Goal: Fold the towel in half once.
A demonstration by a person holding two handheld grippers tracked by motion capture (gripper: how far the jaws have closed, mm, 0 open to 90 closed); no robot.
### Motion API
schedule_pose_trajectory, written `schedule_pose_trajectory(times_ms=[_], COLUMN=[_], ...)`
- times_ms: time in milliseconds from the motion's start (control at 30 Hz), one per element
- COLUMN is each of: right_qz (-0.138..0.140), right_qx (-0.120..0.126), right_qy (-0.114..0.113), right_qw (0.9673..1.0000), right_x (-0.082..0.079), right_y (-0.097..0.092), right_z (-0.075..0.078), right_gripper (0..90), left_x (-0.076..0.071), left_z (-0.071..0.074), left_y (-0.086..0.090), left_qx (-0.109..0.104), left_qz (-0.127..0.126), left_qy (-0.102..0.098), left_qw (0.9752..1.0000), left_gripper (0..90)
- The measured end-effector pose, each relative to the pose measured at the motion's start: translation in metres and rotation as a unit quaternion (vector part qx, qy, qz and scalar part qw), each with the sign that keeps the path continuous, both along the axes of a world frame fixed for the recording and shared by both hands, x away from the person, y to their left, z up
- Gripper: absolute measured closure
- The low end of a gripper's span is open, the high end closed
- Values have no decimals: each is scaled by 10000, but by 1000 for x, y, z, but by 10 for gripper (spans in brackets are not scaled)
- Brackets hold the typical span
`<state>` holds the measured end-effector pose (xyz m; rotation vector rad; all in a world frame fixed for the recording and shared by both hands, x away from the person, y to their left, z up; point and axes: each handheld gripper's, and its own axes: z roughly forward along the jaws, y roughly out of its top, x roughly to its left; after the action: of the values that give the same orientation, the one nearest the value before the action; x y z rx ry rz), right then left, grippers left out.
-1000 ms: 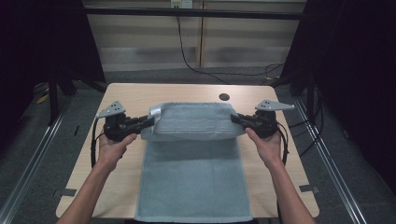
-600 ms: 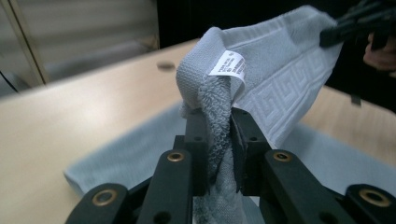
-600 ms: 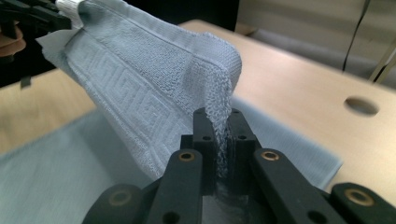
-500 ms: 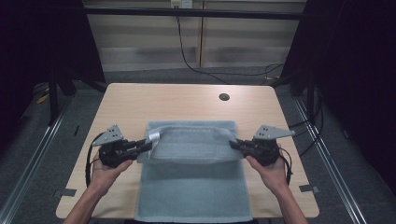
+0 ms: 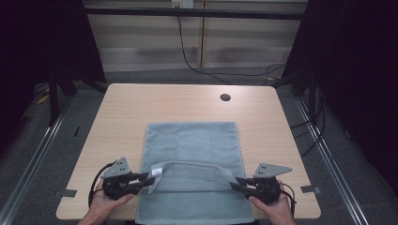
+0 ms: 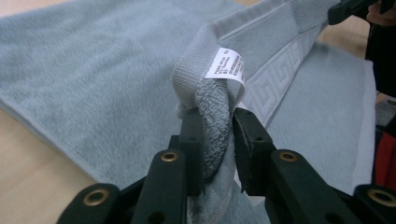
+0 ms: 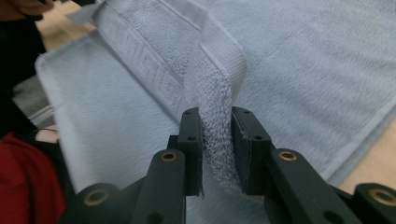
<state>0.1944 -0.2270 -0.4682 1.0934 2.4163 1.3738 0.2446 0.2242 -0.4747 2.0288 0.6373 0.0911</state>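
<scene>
towel (image 5: 192, 154): grey-blue terry, key-pattern border, white label (image 6: 225, 65), 6 o'clock end folded over | left hand-held gripper (image 5: 149, 180): just loosening, corner between jaws | right hand-held gripper (image 5: 237, 183): likewise | table (image 5: 122, 112)

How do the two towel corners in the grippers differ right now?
The left corner carries a white care label and is bunched thick between the left gripper pads; the right corner has no label showing and hangs as a flatter strip in the right gripper. Both jaws have just been opening, with cloth between them. Both corners belong to the same folded-over patterned hem of the towel.
</scene>
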Motion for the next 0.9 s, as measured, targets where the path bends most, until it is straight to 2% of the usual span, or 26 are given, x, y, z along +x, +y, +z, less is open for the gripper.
schedule_pose_trajectory(times_ms=[33, 100, 167, 233, 300, 367, 433, 467, 500, 567, 633, 667, 700, 767, 800, 833, 867, 900], right_qz=[-3, -29, -74, -33, -90, -161, -217, -282, -316, -319, -296, -311, -348, -332, -354, -351, -373, -399], right_qx=[62, -39, 4, 81, 136, 190, 216, 190, 216, 194, 141, 95, 107, 30, 10, 38, 19, 9], right_qy=[20, 2, -3, 6, -5, -56, -99, -101, -104, -67, -17, -20, 22, 12, 6, 20, 42, 94], right_qw=[10000, 10000, 10000, 10000, 9999, 9997, 9995, 9994, 9992, 9993, 9995, 9995, 9993, 9994, 9994, 9994, 9993, 9992], right_x=[-5, -14, -23, -30, -37, -42, -41, -39, -35, -23, -9, 0, 8, 25, 34, 43, 51, 60], right_y=[-2, -4, -8, -12, -15, -21, -26, -28, -30, -31, -29, -27, -26, -21, -19, -16, -14, -11], right_z=[0, 0, 0, 1, 2, 4, 6, 6, 5, 3, 0, -1, -2, -2, -2, -2, -2, -2], right_gripper=[738, 713, 691, 659, 633, 607, 602, 596, 597, 599, 600, 600, 596, 591, 576, 564, 543, 509], left_x=[-2, -7, -14, -18, -23, -22, -15, -10, -4, 9, 21, 26, 30, 42, 48, 54, 61, 69], left_z=[-1, -1, 0, 3, 8, 12, 13, 12, 11, 7, 5, 5, 5, 4, 4, 4, 3, 1], left_y=[3, 8, 12, 17, 22, 26, 28, 28, 27, 23, 16, 11, 7, 0, -3, -6, -8, -9], left_qx=[24, -63, -126, -317, -476, -585, -674, -622, -566, -446, -184, -88, 14, 129, 198, 353, 385, 338], left_qz=[-6, 8, -19, -68, -44, -63, -120, 26, 172, 246, 437, 414, 406, 528, 573, 585, 617, 671], left_qy=[19, 99, 105, 132, 57, 41, 146, 139, 190, 261, 417, 412, 268, 248, 195, 68, 27, 134], left_qw=[10000, 9999, 9999, 9994, 9988, 9983, 9975, 9980, 9981, 9984, 9980, 9983, 9988, 9982, 9980, 9976, 9973, 9971], left_gripper=[724, 709, 684, 659, 643, 623, 603, 608, 610, 606, 598, 587, 572, 563, 566, 583, 590, 588])
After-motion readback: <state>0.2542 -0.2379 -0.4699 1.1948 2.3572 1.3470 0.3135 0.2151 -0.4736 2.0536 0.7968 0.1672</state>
